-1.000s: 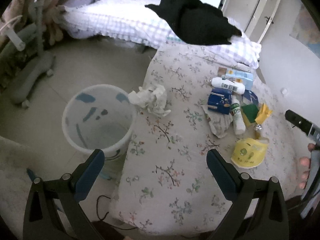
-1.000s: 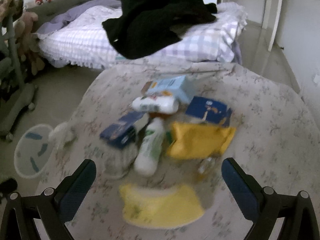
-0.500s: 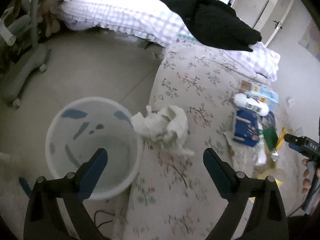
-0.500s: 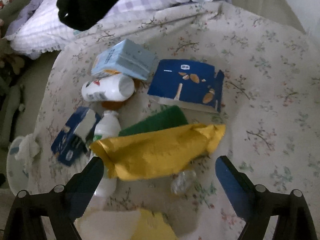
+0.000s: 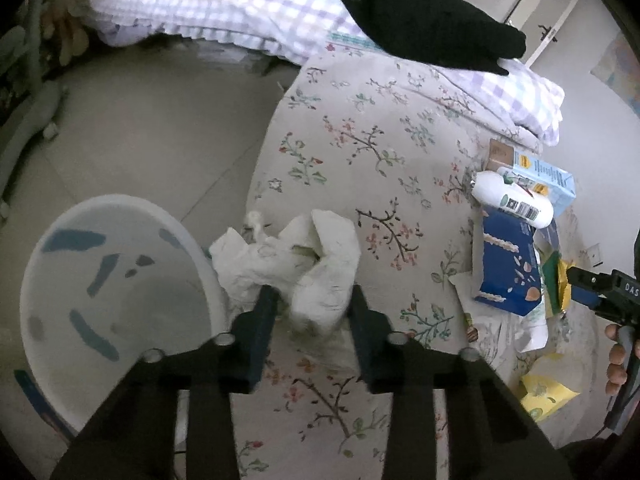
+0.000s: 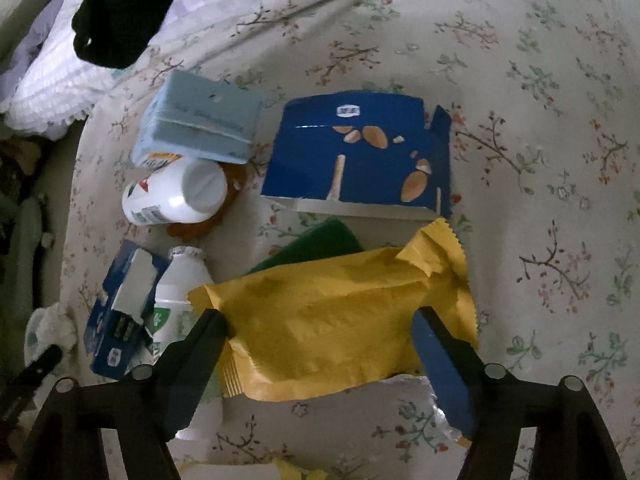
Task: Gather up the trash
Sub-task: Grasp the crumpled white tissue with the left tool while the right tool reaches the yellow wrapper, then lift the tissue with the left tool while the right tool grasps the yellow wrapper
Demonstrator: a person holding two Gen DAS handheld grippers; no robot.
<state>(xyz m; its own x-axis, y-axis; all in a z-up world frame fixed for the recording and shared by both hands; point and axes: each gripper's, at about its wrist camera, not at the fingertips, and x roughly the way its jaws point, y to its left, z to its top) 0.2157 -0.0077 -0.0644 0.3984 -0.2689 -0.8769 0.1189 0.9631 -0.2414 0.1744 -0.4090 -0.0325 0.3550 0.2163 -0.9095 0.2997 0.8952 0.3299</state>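
Observation:
A crumpled white paper wad (image 5: 292,264) lies at the left edge of the flower-print surface (image 5: 360,148). My left gripper (image 5: 312,308) has closed in on its near part, with the fingers touching both sides. A white waste bin (image 5: 108,288) stands on the floor just left of it. My right gripper (image 6: 320,328) is open and straddles a yellow snack wrapper (image 6: 340,320), with a finger at each end. The right gripper also shows at the right edge of the left wrist view (image 5: 600,292).
Around the wrapper lie a blue snack box (image 6: 360,160), a light blue carton (image 6: 200,120), a white bottle (image 6: 176,196), a small yogurt bottle (image 6: 176,292), a torn blue box (image 6: 120,312) and a green pad (image 6: 320,244). A black garment (image 5: 420,12) lies on the bed behind.
My left gripper moved down onto the paper wad and narrowed around it. My right gripper came down closer to the yellow wrapper and narrowed so its fingers flank it.

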